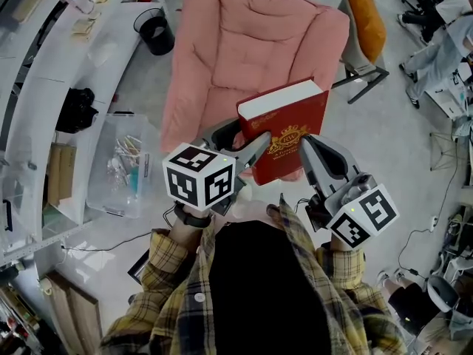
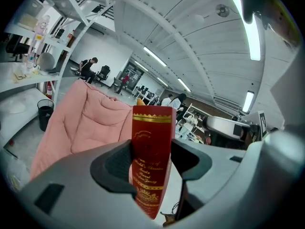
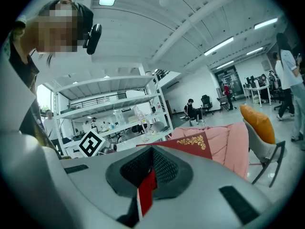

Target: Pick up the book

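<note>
A thick red book [image 1: 284, 128] with gold print and a white page edge hangs in the air over the pink chair, held between both grippers. My left gripper [image 1: 255, 148] is shut on its spine; in the left gripper view the spine [image 2: 151, 147] stands upright between the dark pads [image 2: 116, 163]. My right gripper [image 1: 306, 148] is shut on the book's other side. In the right gripper view the red cover [image 3: 193, 144] with its gold ornament lies flat above the jaws, and a red edge [image 3: 147, 194] shows in the gap between them.
A pink padded chair [image 1: 251, 43] is below the book. A black bin [image 1: 155, 32] and white shelving [image 1: 44, 87] stand at the left, with a clear plastic box [image 1: 122, 165] on the floor. A chair with an orange cushion [image 1: 366, 17] stands right, and a person [image 1: 443, 43] sits beyond it.
</note>
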Demonstrator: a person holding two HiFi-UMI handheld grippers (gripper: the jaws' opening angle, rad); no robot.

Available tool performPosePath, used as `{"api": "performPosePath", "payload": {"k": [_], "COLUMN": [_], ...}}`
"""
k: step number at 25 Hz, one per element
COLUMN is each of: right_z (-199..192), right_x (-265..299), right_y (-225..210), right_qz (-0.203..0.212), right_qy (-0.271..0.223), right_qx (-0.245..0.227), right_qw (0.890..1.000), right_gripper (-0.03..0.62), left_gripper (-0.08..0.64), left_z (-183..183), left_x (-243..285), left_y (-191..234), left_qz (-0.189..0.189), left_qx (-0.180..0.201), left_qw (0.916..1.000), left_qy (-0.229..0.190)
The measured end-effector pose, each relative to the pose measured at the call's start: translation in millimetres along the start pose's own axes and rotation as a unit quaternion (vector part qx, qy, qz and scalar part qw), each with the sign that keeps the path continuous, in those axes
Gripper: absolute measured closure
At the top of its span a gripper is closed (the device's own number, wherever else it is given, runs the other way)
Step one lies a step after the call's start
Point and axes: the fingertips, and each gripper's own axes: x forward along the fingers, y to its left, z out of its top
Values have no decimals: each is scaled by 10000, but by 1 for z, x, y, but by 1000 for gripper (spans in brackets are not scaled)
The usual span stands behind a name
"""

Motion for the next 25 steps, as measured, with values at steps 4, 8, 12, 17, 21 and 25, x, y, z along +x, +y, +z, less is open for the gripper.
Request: {"api": "performPosePath", "payload": {"k": [4,8,12,17,21,25], "right_z": [2,4,3,1,-1,-4], "right_x": [1,2,2,3,5,8], "right_y": [1,1,2,2,4,9], "right_qz": [-15,-52,-78,-98,-136,-165], "right_qy": [2,32,77,87,94,105], "right_qx": [-109,-172,-176,-162,-170,-165], "right_qw": [9999,9998,9998,9998,9997,9997], "right_gripper": [575,576,577,577,577,577], "left_gripper": [308,308,308,308,308,308], "left_z": [-2,2,1,5,6,8], "left_x": [-2,-7,-10,-13,-17,-24], "left_y": [0,4,8,12,16,23], "left_qz": [-12,44,71,113,125,159], "left_qx": [-31,-25,-81,-84,-118,-136], "left_qw": [10000,10000,9999,9999,9998,9996], "left_qy": [-1,-49,-42,-86,-136,-179]}}
